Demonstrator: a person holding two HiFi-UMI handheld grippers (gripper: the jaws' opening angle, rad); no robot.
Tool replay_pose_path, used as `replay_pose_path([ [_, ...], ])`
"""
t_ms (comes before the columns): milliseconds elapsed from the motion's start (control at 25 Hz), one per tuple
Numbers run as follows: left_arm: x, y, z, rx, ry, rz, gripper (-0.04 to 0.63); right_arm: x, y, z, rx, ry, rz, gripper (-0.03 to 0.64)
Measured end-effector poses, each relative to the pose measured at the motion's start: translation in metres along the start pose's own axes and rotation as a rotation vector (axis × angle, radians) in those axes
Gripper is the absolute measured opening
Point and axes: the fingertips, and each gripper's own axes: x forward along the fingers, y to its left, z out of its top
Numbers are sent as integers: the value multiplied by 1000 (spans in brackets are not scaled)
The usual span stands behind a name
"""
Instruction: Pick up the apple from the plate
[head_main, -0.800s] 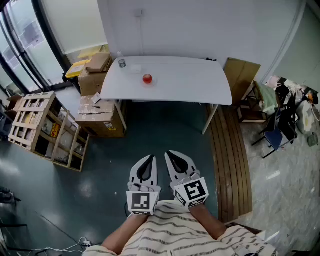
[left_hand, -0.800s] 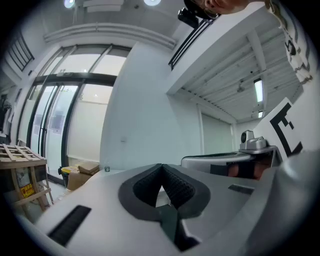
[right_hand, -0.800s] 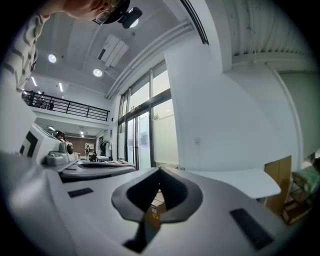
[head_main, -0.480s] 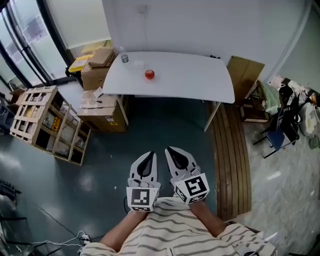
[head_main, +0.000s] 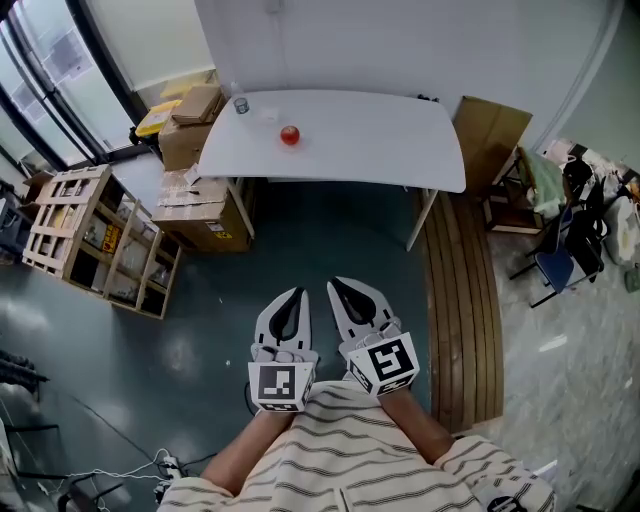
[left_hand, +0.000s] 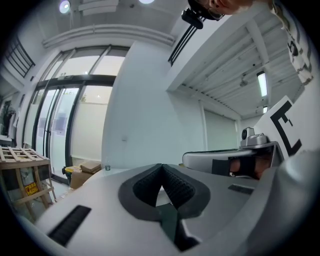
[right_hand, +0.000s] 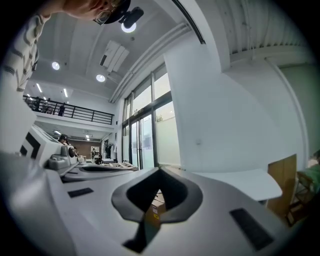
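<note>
A red apple (head_main: 290, 135) sits on the left part of a white table (head_main: 370, 140) far ahead of me. I cannot make out a plate under it against the white top. Both grippers are held low in front of the person's striped shirt, side by side over the dark floor and far from the table. My left gripper (head_main: 293, 293) (left_hand: 161, 166) has its jaw tips together with nothing in them. My right gripper (head_main: 333, 284) (right_hand: 160, 170) also has its tips meeting and is empty. Neither gripper view shows the apple.
A small can (head_main: 241, 105) stands at the table's far left corner. Cardboard boxes (head_main: 195, 215) are stacked left of the table, beside a wooden crate rack (head_main: 95, 240). Wooden planks (head_main: 460, 300) lie on the floor at the right, near a chair with clothes (head_main: 560, 250).
The table and apple have slid slightly up in the head view. Both grippers stay side by side and shut, sitting a little higher in the picture.
</note>
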Motion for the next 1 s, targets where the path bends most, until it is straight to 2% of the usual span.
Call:
replay_pose_path([
  [240,15,-36,2,15,4,26,5,-23,-33,6,46,-46,43,12],
  [440,14,-43,-7,30,27,56,5,-31,-49,-5,91,-47,42,12],
  [760,47,-21,-21,-9,39,54,5,3,-73,-17,91,-3,11,12],
  [1000,96,27,-23,-53,23,38,5,66,-75,-18,29,31,24,12],
])
